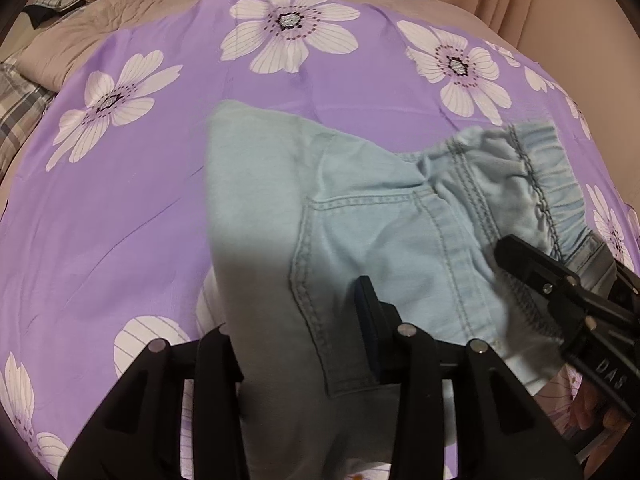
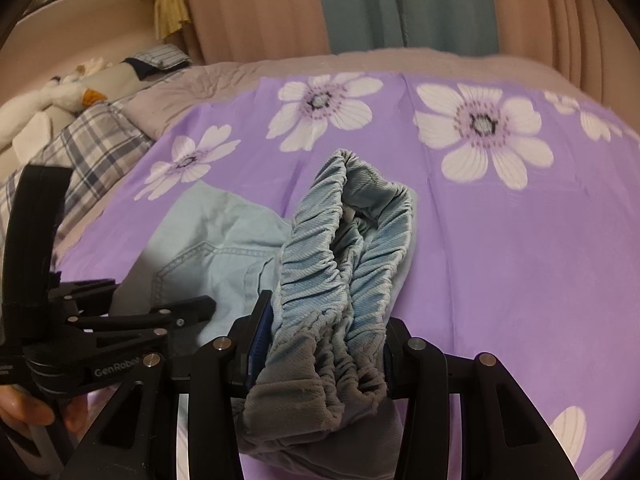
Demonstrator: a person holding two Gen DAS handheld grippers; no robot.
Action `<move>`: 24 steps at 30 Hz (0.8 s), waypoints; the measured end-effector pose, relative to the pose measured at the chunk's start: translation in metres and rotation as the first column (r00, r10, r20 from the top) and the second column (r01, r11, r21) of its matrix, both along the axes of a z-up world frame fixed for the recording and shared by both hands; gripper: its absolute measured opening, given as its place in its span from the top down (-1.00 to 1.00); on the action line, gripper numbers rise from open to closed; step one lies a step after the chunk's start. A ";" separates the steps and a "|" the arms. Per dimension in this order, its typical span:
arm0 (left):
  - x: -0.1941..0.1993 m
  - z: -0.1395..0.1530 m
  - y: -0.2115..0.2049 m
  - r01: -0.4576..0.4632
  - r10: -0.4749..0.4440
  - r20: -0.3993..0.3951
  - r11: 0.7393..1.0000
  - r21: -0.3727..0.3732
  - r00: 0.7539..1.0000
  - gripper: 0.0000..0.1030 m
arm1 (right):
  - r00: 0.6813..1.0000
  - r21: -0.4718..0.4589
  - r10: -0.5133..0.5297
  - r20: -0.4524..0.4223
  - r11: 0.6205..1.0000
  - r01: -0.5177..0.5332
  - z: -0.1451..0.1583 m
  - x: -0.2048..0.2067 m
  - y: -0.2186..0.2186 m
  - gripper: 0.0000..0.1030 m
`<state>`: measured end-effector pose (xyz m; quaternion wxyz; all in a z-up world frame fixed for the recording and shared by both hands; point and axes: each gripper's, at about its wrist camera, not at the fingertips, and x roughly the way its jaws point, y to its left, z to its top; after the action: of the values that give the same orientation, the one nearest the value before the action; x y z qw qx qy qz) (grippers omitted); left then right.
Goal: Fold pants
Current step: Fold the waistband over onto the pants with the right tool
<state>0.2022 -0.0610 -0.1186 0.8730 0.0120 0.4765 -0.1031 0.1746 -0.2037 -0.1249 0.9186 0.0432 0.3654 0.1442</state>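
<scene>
I have the pants [image 1: 384, 216] lying on the purple flowered sheet [image 1: 168, 184] in the middle of the bed, already doubled into a short stack, with the elastic waistband [image 2: 344, 264] lifted off the sheet; my right gripper [image 2: 324, 344] is clamped on that bunched waistband, the cloth pinched between both pads; my left gripper [image 1: 296, 340] straddles a fold of denim beside the back pocket [image 1: 372, 272], but whether its pads press on the cloth I cannot tell. I judge this to be a late fold, carrying the waist end across the stack; the next move calls for both hands to travel together away from me over the pants, keeping the edge taut, then setting it down flat and letting go. Beyond the pants, at the far left of the bed, lie a plaid blanket [image 2: 92, 148] and a stuffed duck [image 2: 60, 96], well apart from the pants; curtains [image 2: 400, 4] hang behind; nothing blocks the fold except the two grippers crowding each other.
</scene>
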 end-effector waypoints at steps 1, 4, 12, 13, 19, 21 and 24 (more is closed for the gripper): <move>0.001 -0.001 0.002 -0.005 0.005 -0.003 1.000 -0.002 1.000 0.22 | 1.000 0.013 -0.007 -0.013 1.000 0.007 -0.002 0.001 -0.002 0.11; 0.001 -0.001 0.004 -0.005 0.005 -0.003 1.000 -0.001 1.000 0.21 | 0.999 0.029 -0.022 -0.043 0.999 0.024 -0.008 0.003 -0.007 0.11; 0.000 -0.004 0.012 -0.015 0.015 -0.006 1.000 -0.003 1.000 0.01 | 0.994 0.060 -0.031 -0.105 0.997 0.038 -0.018 0.008 -0.014 0.06; -0.001 -0.004 0.013 -0.018 0.018 -0.005 1.000 -0.001 1.000 -0.02 | 0.993 0.072 -0.034 -0.117 0.996 0.043 -0.019 0.009 -0.016 0.05; -0.003 -0.006 0.017 -0.025 0.025 -0.003 1.000 0.002 1.000 -0.09 | 0.989 0.095 -0.048 -0.142 0.994 0.062 -0.022 0.008 -0.021 -0.04; -0.003 -0.006 0.018 -0.027 0.027 -0.003 1.000 0.003 1.000 -0.12 | 0.988 0.098 -0.050 -0.146 0.993 0.065 -0.022 0.007 -0.021 -0.05; -0.005 -0.006 0.021 -0.032 0.032 -0.002 0.999 0.007 0.999 -0.21 | 0.987 0.097 -0.051 -0.152 0.993 0.066 -0.022 0.005 -0.022 -0.06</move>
<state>0.1973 -0.0396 -0.1246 0.8741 0.0071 0.4778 -0.0874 0.1800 -0.2262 -0.1469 0.8891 0.1112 0.4239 0.1320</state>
